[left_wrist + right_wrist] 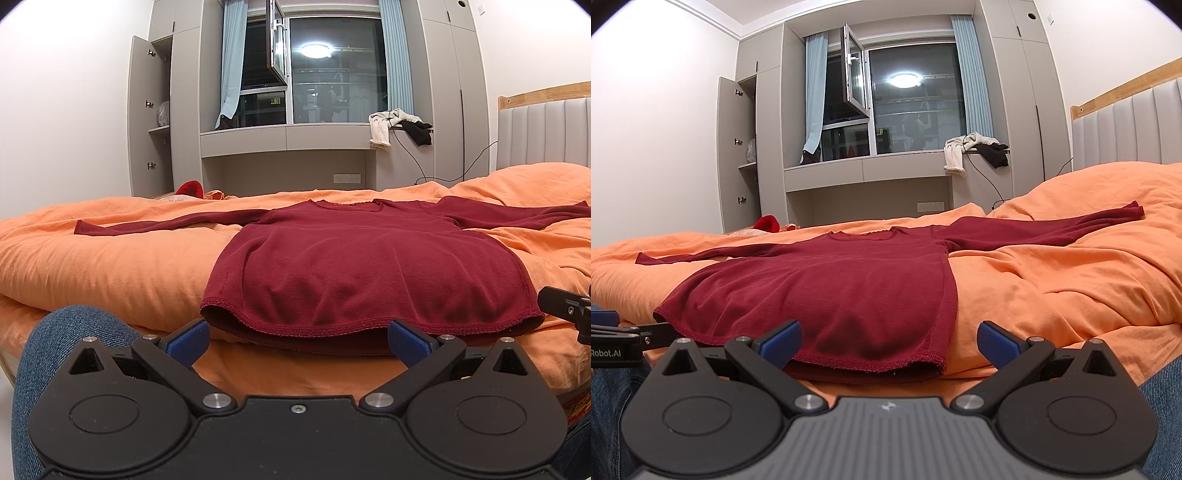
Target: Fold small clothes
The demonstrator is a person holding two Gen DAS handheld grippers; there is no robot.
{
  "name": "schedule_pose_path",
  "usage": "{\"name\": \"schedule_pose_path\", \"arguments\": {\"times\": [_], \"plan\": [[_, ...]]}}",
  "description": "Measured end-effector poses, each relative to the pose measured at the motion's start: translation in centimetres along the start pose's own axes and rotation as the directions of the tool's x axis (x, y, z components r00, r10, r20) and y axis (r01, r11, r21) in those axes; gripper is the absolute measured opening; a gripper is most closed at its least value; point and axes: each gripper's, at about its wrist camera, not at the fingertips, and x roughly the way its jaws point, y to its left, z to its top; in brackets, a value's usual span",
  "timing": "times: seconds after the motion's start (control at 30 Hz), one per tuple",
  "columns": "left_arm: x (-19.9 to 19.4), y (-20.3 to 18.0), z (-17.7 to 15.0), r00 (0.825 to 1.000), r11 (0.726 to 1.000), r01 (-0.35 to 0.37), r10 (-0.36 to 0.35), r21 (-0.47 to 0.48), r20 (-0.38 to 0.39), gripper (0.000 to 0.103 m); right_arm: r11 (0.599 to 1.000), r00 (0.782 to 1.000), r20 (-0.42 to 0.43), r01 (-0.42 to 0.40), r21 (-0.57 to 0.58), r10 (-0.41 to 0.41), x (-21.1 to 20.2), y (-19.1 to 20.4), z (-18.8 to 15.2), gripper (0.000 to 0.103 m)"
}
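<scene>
We found the dark red long-sleeved top (369,258) lying flat on the orange bed (110,266), both sleeves stretched out sideways and no fold made yet. Our left tool (298,341) and right tool (889,341) sat just short of its hem, jaws spread and gripping nothing; we judged all the folding remained.

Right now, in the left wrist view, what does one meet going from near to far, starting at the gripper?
Left gripper, open → dark red shirt, its hem nearest, spread flat with sleeves out → orange bedding beyond the collar → grey window bench → window.
</scene>
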Motion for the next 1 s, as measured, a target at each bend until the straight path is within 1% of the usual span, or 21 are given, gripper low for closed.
{"name": "schedule_pose_path", "arguments": {"times": [0.7,0.87,0.93,1.0], "plan": [[0.1,0.0,-0.1,1.0,1.0,-0.003,0.003,0.002,-0.005,0.103,1.0,1.0,-0.012,-0.017,-0.009,0.017,0.0,0.4,-0.3,0.103],[0.3,0.0,-0.1,1.0,1.0,-0.006,0.006,0.002,-0.012,0.102,1.0,1.0,-0.02,-0.009,-0.009,0.009,-0.1,0.6,-0.3,0.103],[0.5,0.0,0.0,1.0,1.0,-0.008,0.008,0.002,-0.017,0.102,1.0,0.999,-0.035,-0.002,0.001,0.002,0.1,0.5,0.0,0.103],[0.8,0.0,0.3,0.999,1.0,-0.019,0.019,-0.002,-0.039,0.103,1.0,0.997,-0.067,0.022,-0.001,-0.022,0.7,0.4,0.8,0.103]]}}
